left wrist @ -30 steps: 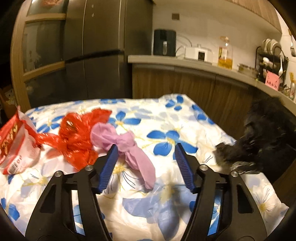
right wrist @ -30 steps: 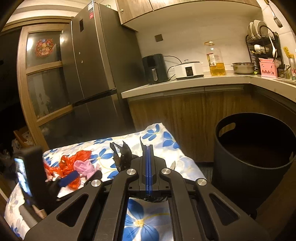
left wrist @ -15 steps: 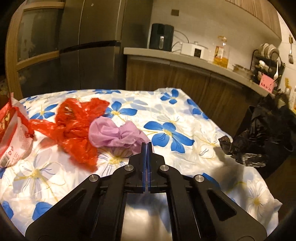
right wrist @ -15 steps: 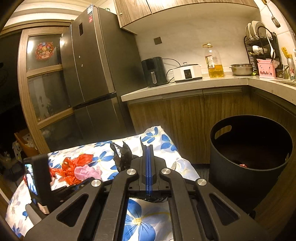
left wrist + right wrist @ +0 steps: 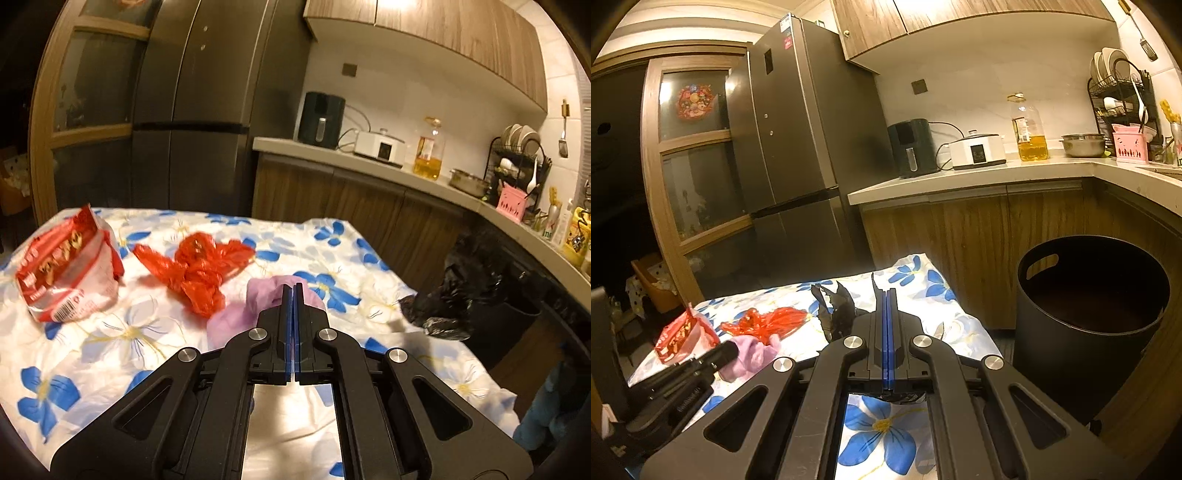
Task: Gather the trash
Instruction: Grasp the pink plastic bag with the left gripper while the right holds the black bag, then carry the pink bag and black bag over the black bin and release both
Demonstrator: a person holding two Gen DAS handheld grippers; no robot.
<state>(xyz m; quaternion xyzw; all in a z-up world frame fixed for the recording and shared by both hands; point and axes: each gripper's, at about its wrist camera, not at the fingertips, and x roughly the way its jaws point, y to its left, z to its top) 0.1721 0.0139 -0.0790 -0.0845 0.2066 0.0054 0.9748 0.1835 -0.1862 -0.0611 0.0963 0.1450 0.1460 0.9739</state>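
My left gripper (image 5: 293,291) is shut on a pink plastic bag (image 5: 255,306), lifted off the flowered tablecloth (image 5: 110,332). A red plastic bag (image 5: 199,269) and a red-and-white snack packet (image 5: 66,277) lie on the cloth to its left. My right gripper (image 5: 888,299) is shut on a crumpled black plastic bag (image 5: 836,310), held over the table's right end. That black bag also shows in the left wrist view (image 5: 454,295). The left gripper (image 5: 724,352) with the pink bag (image 5: 750,356) shows in the right wrist view. The black bin (image 5: 1089,314) stands to the right of the table.
A dark fridge (image 5: 798,177) stands behind the table. A wooden counter (image 5: 979,181) at the back carries an air fryer (image 5: 912,147), a white cooker (image 5: 979,149), an oil bottle (image 5: 1028,129) and a dish rack (image 5: 1123,107).
My left gripper closed on the pink bag and lifted it away from the red bag. My right gripper stayed shut on the black bag and rose slightly.
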